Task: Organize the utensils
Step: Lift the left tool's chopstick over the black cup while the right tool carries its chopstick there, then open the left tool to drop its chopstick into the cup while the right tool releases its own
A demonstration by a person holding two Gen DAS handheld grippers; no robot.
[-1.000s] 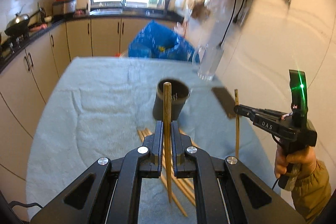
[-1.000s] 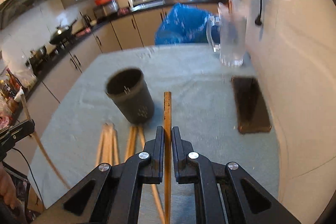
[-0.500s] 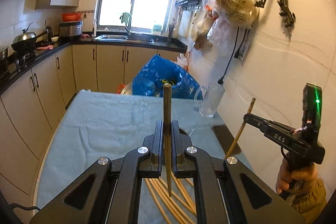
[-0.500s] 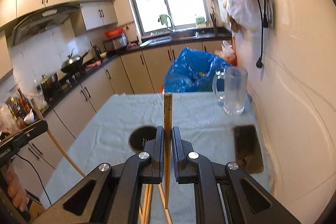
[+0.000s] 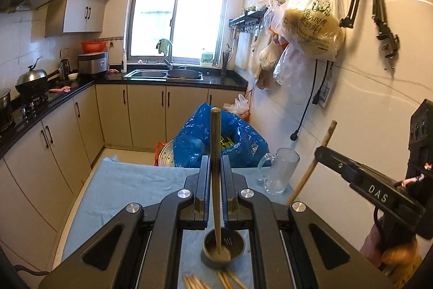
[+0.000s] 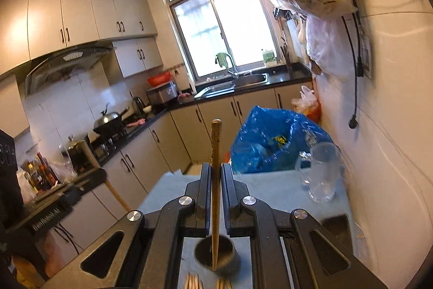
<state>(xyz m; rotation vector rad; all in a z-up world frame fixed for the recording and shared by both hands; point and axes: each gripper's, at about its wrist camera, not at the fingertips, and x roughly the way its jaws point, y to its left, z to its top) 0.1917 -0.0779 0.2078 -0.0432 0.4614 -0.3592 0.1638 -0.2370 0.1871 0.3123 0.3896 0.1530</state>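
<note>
1. Left gripper (image 5: 215, 167), centre frame, has its fingers (image 5: 204, 180) clamped on an upright chopstick (image 5: 215, 153).
2. Right gripper (image 6: 216, 175) likewise pinches a stick (image 6: 216, 153).
3. Holder (image 5: 223, 252) stands low centre on the tabletop (image 5: 130, 186); loose chopsticks (image 5: 194, 283) lie at the bottom edge.

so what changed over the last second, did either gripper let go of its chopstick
No. Both grippers rose with their chopsticks: the dark holder cup, a second ago ahead of the fingers, now sits below them under each stick's lower tip. The left gripper stays shut on its chopstick, the right gripper on its chopstick. The loose chopsticks, glass mug and cloth stayed put.
</note>
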